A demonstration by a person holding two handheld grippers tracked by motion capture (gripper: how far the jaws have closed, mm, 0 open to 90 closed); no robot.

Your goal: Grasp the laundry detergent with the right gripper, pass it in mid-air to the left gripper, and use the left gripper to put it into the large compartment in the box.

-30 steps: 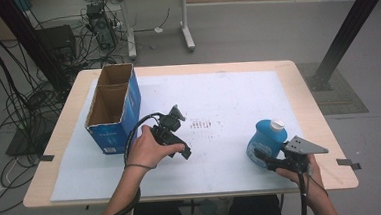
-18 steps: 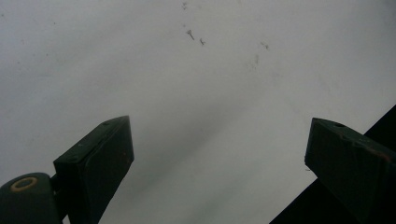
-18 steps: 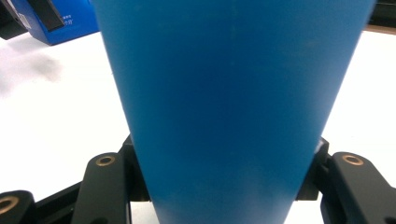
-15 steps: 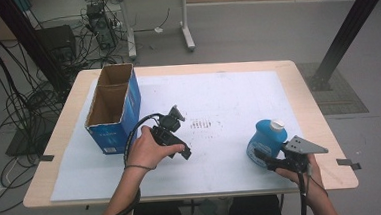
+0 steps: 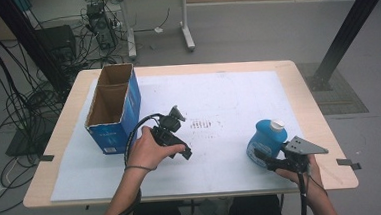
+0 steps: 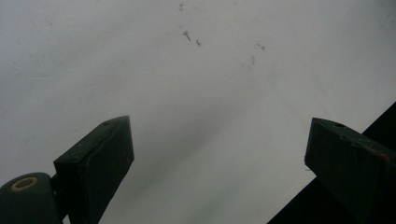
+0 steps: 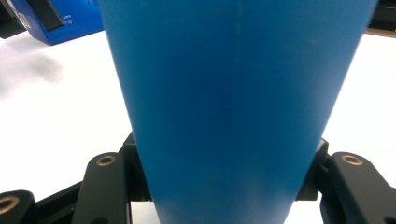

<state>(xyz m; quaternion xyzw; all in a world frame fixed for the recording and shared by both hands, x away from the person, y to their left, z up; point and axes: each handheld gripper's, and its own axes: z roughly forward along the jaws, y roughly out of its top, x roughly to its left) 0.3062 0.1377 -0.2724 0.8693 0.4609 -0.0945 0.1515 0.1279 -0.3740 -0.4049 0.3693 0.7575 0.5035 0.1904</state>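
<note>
A blue bottle (image 5: 265, 139) with a white cap stands on the white sheet (image 5: 218, 96) at the right front of the table. My right gripper (image 5: 262, 156) is shut on its lower body. In the right gripper view the bottle (image 7: 233, 93) stands close up, with the right gripper (image 7: 224, 151) clamped on both of its sides. Near the middle of the sheet a hand holds my left gripper (image 5: 182, 149). It is open, and the left gripper (image 6: 219, 123) has only bare white sheet (image 6: 196, 84) between its spread fingers.
An open blue cardboard box (image 5: 112, 108) stands at the table's left; its corner (image 7: 56, 18) is visible past the bottle. Faint dark marks (image 5: 203, 124) dot the sheet's middle. Cables and a black stand crowd the floor to the left.
</note>
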